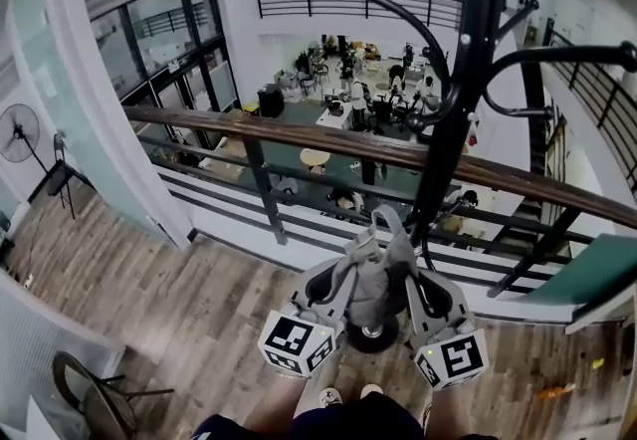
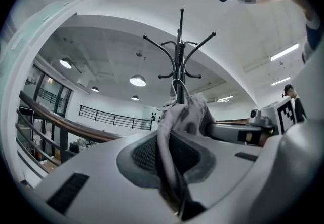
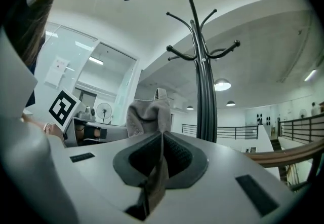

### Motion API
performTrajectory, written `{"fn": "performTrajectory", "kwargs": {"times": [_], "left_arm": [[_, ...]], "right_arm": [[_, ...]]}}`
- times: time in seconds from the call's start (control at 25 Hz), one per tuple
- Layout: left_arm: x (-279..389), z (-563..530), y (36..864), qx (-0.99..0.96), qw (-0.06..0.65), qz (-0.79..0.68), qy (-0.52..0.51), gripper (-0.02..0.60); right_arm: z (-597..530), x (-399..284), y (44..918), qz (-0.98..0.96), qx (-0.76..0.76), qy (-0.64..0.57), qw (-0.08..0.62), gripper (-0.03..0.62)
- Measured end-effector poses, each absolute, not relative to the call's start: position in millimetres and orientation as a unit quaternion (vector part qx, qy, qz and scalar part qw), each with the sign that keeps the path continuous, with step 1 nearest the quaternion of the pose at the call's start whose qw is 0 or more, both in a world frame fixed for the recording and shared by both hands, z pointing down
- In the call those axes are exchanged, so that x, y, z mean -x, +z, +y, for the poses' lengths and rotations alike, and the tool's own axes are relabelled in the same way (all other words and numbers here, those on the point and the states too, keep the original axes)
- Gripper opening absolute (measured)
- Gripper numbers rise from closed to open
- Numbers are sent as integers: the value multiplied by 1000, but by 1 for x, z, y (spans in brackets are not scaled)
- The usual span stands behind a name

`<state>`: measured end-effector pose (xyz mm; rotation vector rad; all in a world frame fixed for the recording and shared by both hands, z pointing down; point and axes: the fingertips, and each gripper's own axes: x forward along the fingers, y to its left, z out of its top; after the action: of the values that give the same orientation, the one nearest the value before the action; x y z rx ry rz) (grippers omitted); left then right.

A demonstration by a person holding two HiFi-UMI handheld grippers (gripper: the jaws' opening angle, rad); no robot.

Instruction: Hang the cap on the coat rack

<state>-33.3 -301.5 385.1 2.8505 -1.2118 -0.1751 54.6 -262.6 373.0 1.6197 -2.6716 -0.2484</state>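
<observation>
A grey cap (image 1: 379,269) is held up between both grippers, right in front of the black coat rack (image 1: 460,80). My left gripper (image 1: 343,279) is shut on the cap's left side, my right gripper (image 1: 418,281) on its right side. In the left gripper view the cap cloth (image 2: 177,126) runs down between the jaws, with the coat rack (image 2: 180,61) straight beyond it. In the right gripper view the cap (image 3: 149,116) bunches above the closed jaws, and the rack pole (image 3: 205,91) stands just to its right. The rack's curved hooks (image 1: 373,5) are above the cap.
A wooden-topped railing (image 1: 299,139) runs behind the rack, with an open hall far below. The rack's round base (image 1: 373,336) rests on the wood floor by my feet. A chair (image 1: 95,398) is at the lower left, a fan (image 1: 20,134) at the far left.
</observation>
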Motion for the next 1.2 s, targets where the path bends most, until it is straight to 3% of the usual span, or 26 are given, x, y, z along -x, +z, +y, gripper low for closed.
{"fn": "performTrajectory", "kwargs": {"times": [0.56,1.2], "left_arm": [[32,-295,264,-905,-77,-400,-122,51],[35,-322,211,-900,-91,-400,-150,51]], "right_arm": [[-261,-62,261,-864,-469,-160,-91,20],[-283,-64,217,-865,-451,-170,-141,20]]}}
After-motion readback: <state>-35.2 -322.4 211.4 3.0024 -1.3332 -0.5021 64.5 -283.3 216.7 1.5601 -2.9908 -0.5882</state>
